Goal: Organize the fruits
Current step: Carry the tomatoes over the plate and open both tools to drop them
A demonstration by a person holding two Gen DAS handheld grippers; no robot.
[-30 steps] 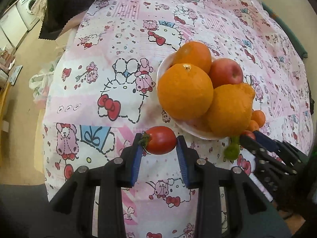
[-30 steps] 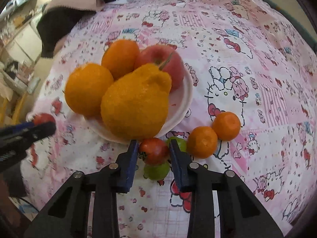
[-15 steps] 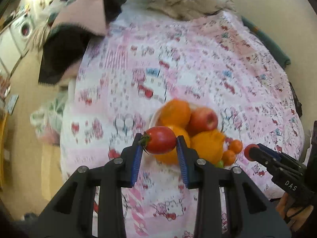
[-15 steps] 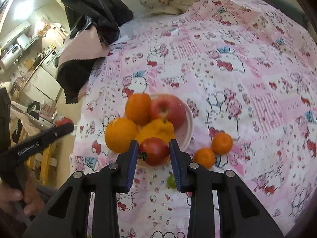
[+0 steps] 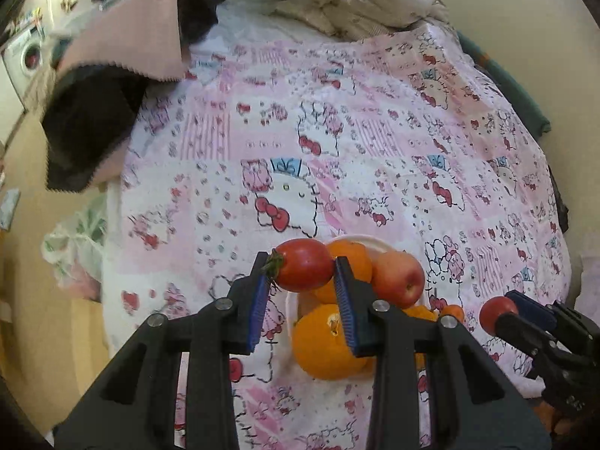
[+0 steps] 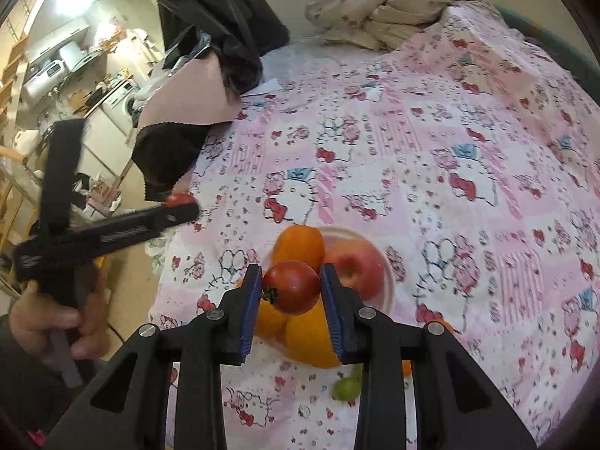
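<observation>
My left gripper (image 5: 303, 283) is shut on a red tomato (image 5: 303, 264) and holds it high above the table. My right gripper (image 6: 290, 292) is shut on a second red tomato (image 6: 291, 287), also held high. Below both stands a white plate (image 6: 390, 281) with oranges (image 5: 326, 341), a red apple (image 5: 397, 275) and a yellow citrus, partly hidden by the fingers. The right gripper with its tomato shows in the left wrist view (image 5: 498, 311); the left gripper shows in the right wrist view (image 6: 180, 206).
The table has a pink cartoon cloth (image 5: 375, 150). A green fruit (image 6: 347, 388) and small tangerines (image 5: 452, 311) lie beside the plate. Dark and pink fabric (image 5: 112, 86) lies at the far left, a beige bundle (image 6: 382, 11) at the back. The table's left edge drops to the floor.
Both grippers have risen well above the table, each with its tomato lifted off the cloth. The plate and fruits now look smaller and lower in both views.
</observation>
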